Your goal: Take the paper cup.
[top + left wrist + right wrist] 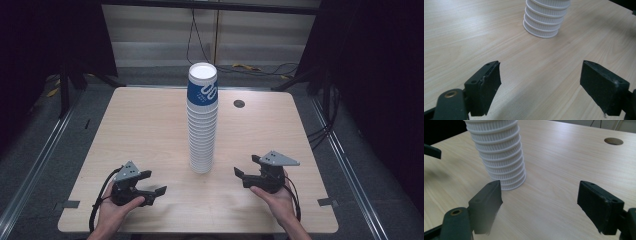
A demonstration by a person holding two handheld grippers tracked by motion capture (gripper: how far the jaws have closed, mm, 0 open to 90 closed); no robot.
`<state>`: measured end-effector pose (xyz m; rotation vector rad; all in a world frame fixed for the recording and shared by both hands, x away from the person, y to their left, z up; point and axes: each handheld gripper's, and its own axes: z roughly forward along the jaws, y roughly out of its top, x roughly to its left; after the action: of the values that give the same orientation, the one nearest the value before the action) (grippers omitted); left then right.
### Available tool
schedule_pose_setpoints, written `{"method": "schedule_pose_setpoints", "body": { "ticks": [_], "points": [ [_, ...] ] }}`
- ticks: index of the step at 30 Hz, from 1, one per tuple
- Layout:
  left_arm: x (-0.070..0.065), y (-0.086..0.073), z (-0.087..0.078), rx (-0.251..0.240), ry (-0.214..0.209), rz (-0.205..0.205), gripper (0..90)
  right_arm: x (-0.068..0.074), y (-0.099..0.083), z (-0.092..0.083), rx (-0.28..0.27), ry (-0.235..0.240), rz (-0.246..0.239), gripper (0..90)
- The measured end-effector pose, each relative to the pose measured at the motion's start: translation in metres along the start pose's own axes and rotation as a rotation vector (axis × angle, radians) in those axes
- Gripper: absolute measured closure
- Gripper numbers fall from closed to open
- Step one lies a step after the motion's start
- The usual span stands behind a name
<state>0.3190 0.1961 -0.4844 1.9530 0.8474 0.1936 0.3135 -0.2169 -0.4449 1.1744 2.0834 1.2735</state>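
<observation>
Wooden table [150,125] bears cup stack [202,120] between open grippers.

Light wood table [150,125], cable hole [239,104] at far edge. Grey floor [350,150], pale back wall [160,35], black curtains [380,75] both sides.

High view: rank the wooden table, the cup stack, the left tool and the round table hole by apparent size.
1. Light wooden table
2. Tall stack of white paper cups, blue-printed on top
3. Black left tool, though nearness to the camera enlarges it
4. Small dark round hole in the tabletop
</observation>
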Motion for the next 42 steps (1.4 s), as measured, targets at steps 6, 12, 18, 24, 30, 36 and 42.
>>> {"method": "schedule_pose_setpoints", "body": {
  "ticks": [6,12,18,24,30,36,42],
  "points": [
    [-0.002,0.001,0.004,0.009,-0.01,-0.009,16.9,0.003,0.012,-0.003,-0.016,0.023,-0.013,20.0],
    [-0.003,0.001,0.005,0.016,-0.007,0.001,16.9,0.003,0.03,-0.004,-0.042,0.035,-0.025,20.0],
    [-0.005,-0.001,0.003,0.016,-0.005,0.024,16.9,0.009,0.049,-0.009,-0.062,0.069,-0.036,24.8],
    [-0.011,-0.001,0.004,0.022,-0.028,0.058,16.9,0.009,0.068,-0.012,-0.091,0.083,-0.042,19.4],
    [-0.01,-0.001,0.003,0.021,-0.043,0.038,18.1,0.01,0.082,-0.011,-0.098,0.11,-0.039,18.4],
    [-0.009,-0.002,0.005,0.018,-0.027,0.041,17.9,0.016,0.098,-0.012,-0.13,0.148,-0.062,18.4],
    [-0.007,-0.003,0.004,0.014,-0.024,0.039,17.9,0.017,0.109,-0.014,-0.148,0.173,-0.069,19.1]
  ]
}}
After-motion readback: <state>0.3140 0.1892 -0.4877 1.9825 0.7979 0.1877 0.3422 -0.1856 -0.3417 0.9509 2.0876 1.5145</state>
